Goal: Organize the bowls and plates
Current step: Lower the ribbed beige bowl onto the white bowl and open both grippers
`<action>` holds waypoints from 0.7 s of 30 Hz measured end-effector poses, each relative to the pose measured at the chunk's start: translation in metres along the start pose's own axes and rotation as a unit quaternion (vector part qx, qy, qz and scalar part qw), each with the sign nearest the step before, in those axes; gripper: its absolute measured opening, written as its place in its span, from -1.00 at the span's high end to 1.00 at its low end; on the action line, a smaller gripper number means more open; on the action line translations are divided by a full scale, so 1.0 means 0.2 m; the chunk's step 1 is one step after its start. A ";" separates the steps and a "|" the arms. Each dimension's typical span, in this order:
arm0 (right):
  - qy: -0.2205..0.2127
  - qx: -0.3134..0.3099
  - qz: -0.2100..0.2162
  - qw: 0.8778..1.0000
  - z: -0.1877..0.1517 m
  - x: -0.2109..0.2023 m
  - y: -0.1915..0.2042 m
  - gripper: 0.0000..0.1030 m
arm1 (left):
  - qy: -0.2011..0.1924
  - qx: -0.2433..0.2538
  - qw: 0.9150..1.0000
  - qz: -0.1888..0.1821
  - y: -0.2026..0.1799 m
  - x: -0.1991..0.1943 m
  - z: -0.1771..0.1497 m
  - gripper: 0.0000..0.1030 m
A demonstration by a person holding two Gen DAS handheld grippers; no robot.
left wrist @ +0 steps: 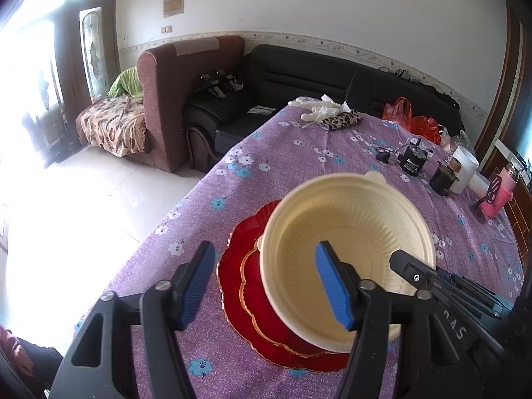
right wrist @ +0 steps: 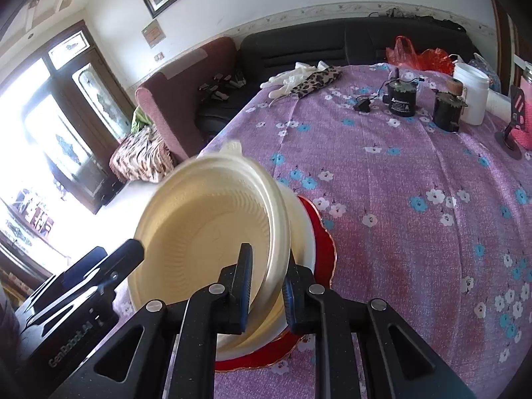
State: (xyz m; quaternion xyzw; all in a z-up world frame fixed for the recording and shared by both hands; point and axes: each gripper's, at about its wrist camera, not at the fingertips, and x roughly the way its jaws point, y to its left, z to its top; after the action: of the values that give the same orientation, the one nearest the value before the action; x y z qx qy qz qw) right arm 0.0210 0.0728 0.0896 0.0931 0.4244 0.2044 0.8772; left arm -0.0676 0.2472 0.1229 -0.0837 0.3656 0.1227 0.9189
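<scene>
A cream plastic bowl [left wrist: 349, 232] is held tilted over a red scalloped plate [left wrist: 246, 286] with a gold rim on the purple flowered tablecloth [left wrist: 299, 153]. My right gripper [right wrist: 266, 282] is shut on the bowl's [right wrist: 206, 229] near rim, one finger inside and one outside; it shows in the left wrist view [left wrist: 419, 272] at the bowl's right side. The red plate [right wrist: 319, 246] lies under the bowl. My left gripper [left wrist: 266, 282] is open: its right finger is inside the bowl, its left finger outside over the plate. It shows at the lower left of the right wrist view [right wrist: 109, 266].
At the far right of the table stand a black motor [left wrist: 412, 161], a white tub [left wrist: 464, 169], a small dark can [left wrist: 442, 179] and a pink bottle [left wrist: 498, 193]. White gloves [left wrist: 316, 108] and a leopard cloth [left wrist: 342, 119] lie at the far edge. Sofas stand beyond.
</scene>
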 end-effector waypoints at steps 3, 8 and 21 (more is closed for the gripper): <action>-0.015 0.008 0.005 1.000 0.00 -0.02 -0.01 0.52 | -0.016 0.001 1.000 0.009 0.00 -0.04 -0.01 -0.44; -0.041 0.016 0.015 0.999 0.00 -0.07 -0.02 0.30 | -0.037 0.000 0.999 0.021 0.00 -0.09 -0.02 -0.59; -0.071 0.011 0.003 0.997 -0.04 -0.19 -0.06 0.15 | -0.051 0.003 0.998 0.032 0.00 -0.14 -0.03 -0.65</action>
State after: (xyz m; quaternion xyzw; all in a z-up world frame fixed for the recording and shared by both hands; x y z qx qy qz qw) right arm -0.0038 0.0454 0.1073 0.1181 0.3628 0.1951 0.9035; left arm -0.0910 0.2414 0.1375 -0.0626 0.3213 0.1547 0.9322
